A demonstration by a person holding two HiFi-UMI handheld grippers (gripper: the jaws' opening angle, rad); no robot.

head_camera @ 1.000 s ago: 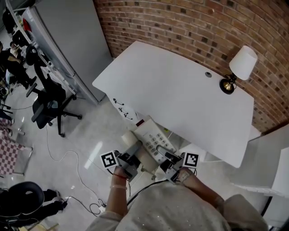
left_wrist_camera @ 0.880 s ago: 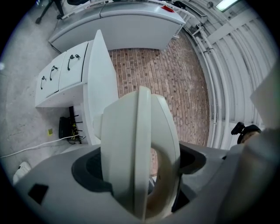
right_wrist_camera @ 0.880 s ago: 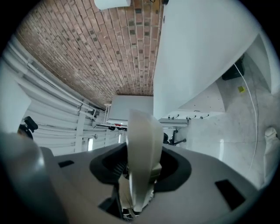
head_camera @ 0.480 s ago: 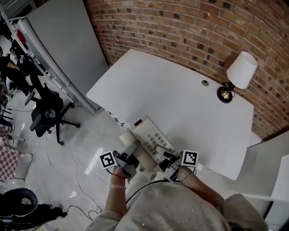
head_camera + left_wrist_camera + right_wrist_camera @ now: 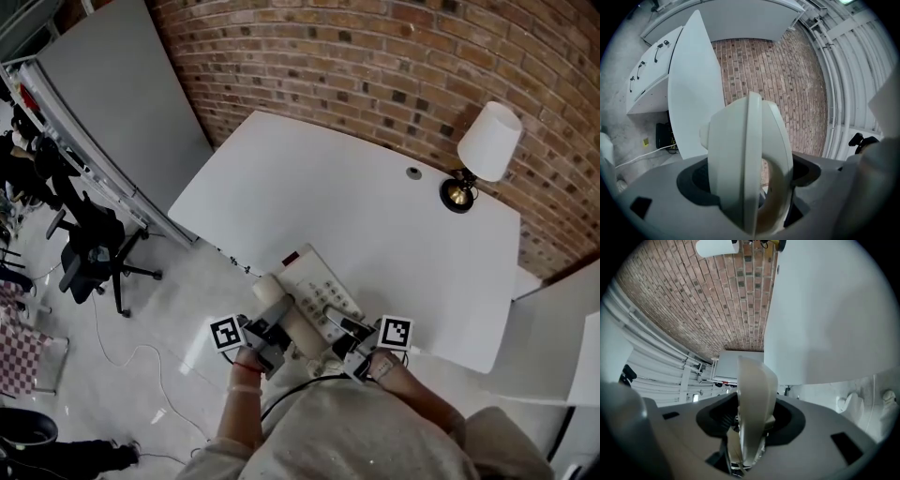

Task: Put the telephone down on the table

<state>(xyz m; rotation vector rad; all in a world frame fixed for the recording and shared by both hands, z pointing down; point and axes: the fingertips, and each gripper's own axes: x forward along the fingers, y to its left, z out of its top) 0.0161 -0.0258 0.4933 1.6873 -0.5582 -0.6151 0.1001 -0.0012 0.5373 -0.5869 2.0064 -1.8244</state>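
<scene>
Left tool (image 5: 278, 309) and right tool (image 5: 336, 321) each clench the telephone (image 5: 314, 281) by the table (image 5: 375, 197) edge.

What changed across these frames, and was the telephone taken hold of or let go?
The person moved toward the table, carrying the telephone; the table's near edge has come closer, and the telephone's far end now overlaps it. Nothing was taken hold of or let go. The left gripper and right gripper stay clamped on the telephone's two sides, and it is not yet set down. The lamp has not moved.
</scene>
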